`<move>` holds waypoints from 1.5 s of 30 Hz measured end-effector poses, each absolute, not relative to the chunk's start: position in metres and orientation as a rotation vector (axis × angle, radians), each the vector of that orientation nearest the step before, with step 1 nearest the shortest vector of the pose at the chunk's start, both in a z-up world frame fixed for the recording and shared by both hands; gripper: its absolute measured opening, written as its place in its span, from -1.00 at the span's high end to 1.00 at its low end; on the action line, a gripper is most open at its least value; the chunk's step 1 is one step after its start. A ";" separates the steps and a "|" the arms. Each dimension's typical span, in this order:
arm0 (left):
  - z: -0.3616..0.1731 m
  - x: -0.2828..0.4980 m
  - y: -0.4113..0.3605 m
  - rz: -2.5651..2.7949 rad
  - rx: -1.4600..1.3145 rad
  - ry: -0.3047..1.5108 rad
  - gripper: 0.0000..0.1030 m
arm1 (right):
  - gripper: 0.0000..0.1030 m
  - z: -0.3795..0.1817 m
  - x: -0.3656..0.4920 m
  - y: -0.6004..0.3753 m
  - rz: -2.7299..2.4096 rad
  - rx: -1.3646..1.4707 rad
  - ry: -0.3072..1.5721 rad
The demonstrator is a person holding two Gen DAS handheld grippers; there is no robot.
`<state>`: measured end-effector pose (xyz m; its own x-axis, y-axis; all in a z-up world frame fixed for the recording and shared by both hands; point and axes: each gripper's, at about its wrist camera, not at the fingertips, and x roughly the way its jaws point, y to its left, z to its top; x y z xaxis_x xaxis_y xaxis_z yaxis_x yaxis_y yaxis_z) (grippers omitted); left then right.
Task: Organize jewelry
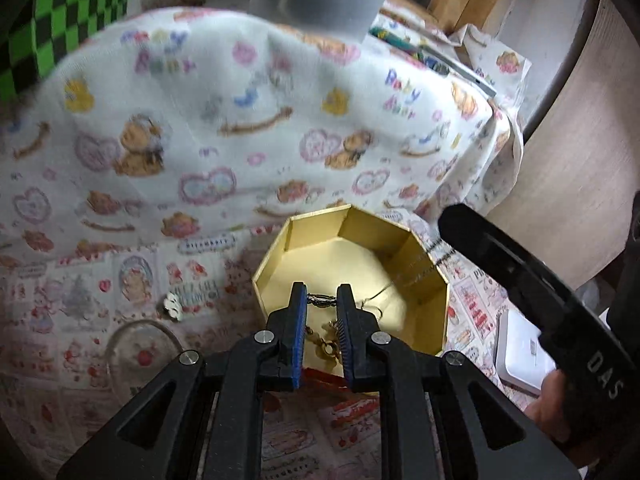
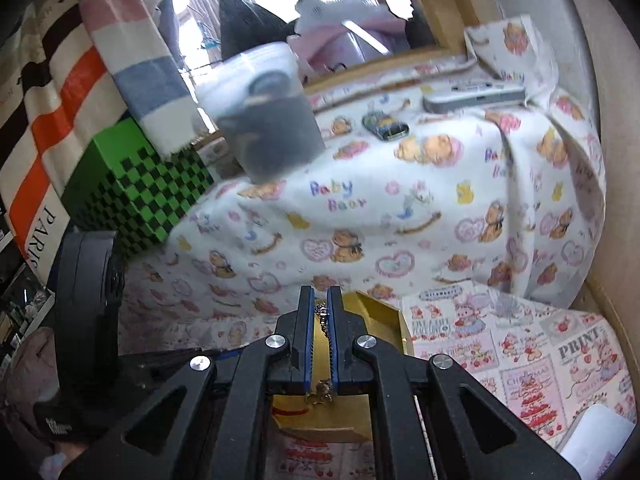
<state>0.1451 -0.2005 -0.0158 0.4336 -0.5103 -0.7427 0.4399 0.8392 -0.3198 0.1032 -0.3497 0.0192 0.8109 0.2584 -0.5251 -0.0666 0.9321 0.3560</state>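
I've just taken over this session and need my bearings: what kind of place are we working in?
Most likely a lived-in room at home, not a lab. The work surface is draped with a baby-bear print blanket and a cartoon strawberry-print cloth, striped fabric hangs by a window, and a gold octagonal box sits on the cloth.

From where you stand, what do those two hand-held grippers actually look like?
Both are matte black frames with triangular cut-outs and round silver bolts. Each hand-held gripper, left and right, ends in two black fingers lined with ribbed blue pads. White letters "DAS" mark the right one's handle. No cables or sleeves show.
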 end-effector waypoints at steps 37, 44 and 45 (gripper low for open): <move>0.045 0.043 -0.021 -0.222 -0.063 0.407 -0.84 | -0.46 0.036 0.071 -0.296 0.213 0.133 0.509; 0.024 0.052 -0.014 -0.213 -0.103 0.471 -0.84 | -0.60 0.031 0.071 -0.289 0.199 0.108 0.511; 0.023 0.052 -0.014 -0.207 -0.101 0.467 -0.84 | -0.61 0.030 0.071 -0.289 0.201 0.109 0.513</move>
<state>0.0518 -0.0139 0.0230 0.8726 -0.2205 -0.4359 0.1742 0.9741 -0.1439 0.0708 -0.2888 0.0302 0.8524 0.2179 -0.4754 -0.1635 0.9745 0.1536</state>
